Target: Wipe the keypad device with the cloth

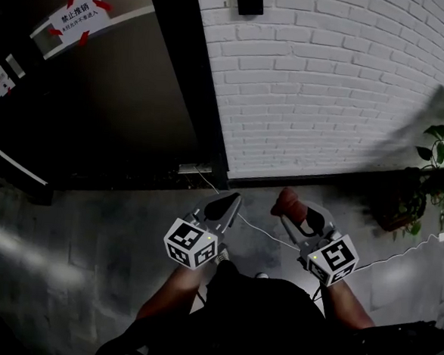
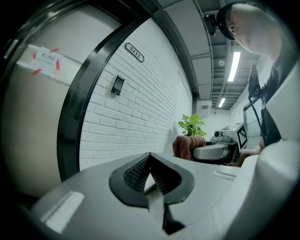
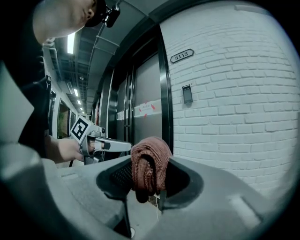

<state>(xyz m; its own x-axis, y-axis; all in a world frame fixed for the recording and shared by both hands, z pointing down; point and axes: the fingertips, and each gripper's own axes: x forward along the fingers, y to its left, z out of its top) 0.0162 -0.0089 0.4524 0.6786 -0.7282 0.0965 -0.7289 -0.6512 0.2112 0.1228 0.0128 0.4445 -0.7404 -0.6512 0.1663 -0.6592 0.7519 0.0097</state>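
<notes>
While the right gripper (image 3: 150, 180) clamps the soft, light cloth (image 3: 151, 154) mid-bunch (secure, I reckon), the left gripper (image 2: 150, 161) rides with jaws together, empty.

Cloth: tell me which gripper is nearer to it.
Right. The right gripper is shut on the cloth; the left gripper is off to its left, apart, touching nothing.

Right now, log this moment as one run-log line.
stage: pre-wipe | left tongs: shut, empty | right tongs: shut on brown cloth | keypad device: on white brick wall, apart from cloth
</notes>
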